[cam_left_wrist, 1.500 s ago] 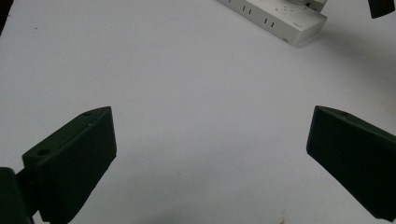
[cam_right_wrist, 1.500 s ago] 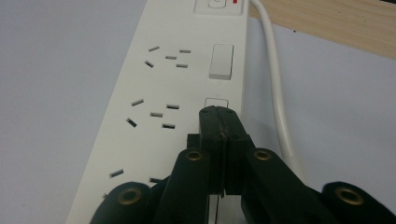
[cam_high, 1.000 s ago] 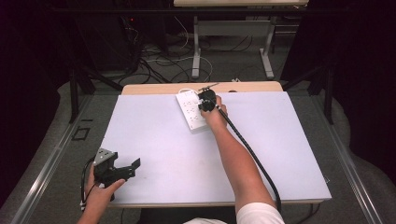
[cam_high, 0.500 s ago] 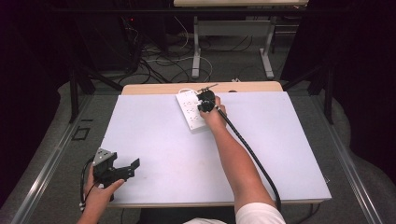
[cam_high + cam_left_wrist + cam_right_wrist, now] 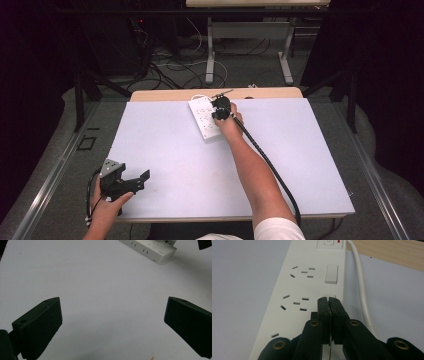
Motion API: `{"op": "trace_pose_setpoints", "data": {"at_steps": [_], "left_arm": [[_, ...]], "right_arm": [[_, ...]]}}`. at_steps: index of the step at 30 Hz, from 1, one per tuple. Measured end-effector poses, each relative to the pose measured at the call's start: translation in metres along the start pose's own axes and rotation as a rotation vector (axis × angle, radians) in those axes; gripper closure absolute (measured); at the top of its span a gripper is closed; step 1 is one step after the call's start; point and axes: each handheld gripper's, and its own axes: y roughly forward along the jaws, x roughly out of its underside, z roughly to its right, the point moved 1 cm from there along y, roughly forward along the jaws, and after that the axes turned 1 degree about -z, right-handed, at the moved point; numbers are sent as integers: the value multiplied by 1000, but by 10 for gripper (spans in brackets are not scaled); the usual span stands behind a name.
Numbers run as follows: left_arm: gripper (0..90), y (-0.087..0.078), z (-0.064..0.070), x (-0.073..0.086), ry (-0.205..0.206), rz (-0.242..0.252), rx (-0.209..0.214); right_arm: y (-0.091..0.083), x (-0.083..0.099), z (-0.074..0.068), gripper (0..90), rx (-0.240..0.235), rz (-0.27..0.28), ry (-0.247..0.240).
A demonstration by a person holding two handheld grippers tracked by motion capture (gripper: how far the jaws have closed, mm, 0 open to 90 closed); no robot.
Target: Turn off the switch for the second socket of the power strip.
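A white power strip lies at the far middle of the white table, with rows of sockets and rocker switches along one side. My right gripper is shut, jaws pressed together with nothing between them, and its tips rest on a switch of the power strip. From above, that right gripper sits over the strip's far end. My left gripper stands open near the table's front left corner. Between its wide-apart jaws is bare table, and the power strip lies far off.
The strip's white cord runs beside it toward the wooden table edge. A black cable trails along the right forearm. Beyond the table are desk legs and loose floor cables.
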Motion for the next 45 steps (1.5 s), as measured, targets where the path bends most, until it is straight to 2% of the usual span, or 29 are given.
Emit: {"op": "trace_pose_setpoints", "data": {"at_steps": [5, 12, 16, 21, 23, 28, 30, 32, 33, 34, 35, 36, 38, 39, 42, 45], "left_arm": [[15, 0, 1, 0, 1, -4, 0], [15, 1, 1, 0, 2, -3, 0], [16, 1, 1, 0, 2, -7, 0], [16, 0, 1, 0, 4, -5, -4], [15, 0, 1, 0, 3, -6, -4], [16, 1, 2, 0, 3, -9, -2], [16, 1, 2, 0, 2, -8, -2], [16, 2, 2, 0, -2, -5, -3], [16, 2, 2, 0, -1, -6, -3], [16, 2, 2, 0, 3, -9, -3], [16, 2, 2, 0, 0, -7, -2], [16, 2, 2, 0, 0, -7, -2], [16, 2, 2, 0, -1, -7, -1], [16, 2, 2, 0, 0, -7, -2], [16, 2, 2, 0, -1, -7, -2], [16, 2, 2, 0, -1, -6, -2]], "right_arm": [[-4, -2, 0, 868, -4, 10, -19], [-9, -3, 1, 816, -5, 2, -20], [-12, -4, -1, 794, 3, -24, -40], [-15, -5, -2, 739, -4, -32, -49], [-16, -4, -4, 698, -22, -40, -33], [-21, -3, -9, 609, -30, -63, -42], [-21, -3, -9, 579, -35, -58, -63], [-22, -3, -11, 541, -41, -63, -54], [-24, -3, -11, 532, -26, -95, -76], [-26, -4, -11, 525, -20, -96, -86], [-25, -3, -12, 509, -39, -62, -79], [-26, -3, -12, 488, -34, -59, -88], [-28, -3, -14, 456, -47, -56, -85], [-30, -4, -14, 441, -42, -71, -92], [-31, -3, -15, 381, -48, -54, -121], [-37, -4, -17, 318, -41, -62, -149]]}}
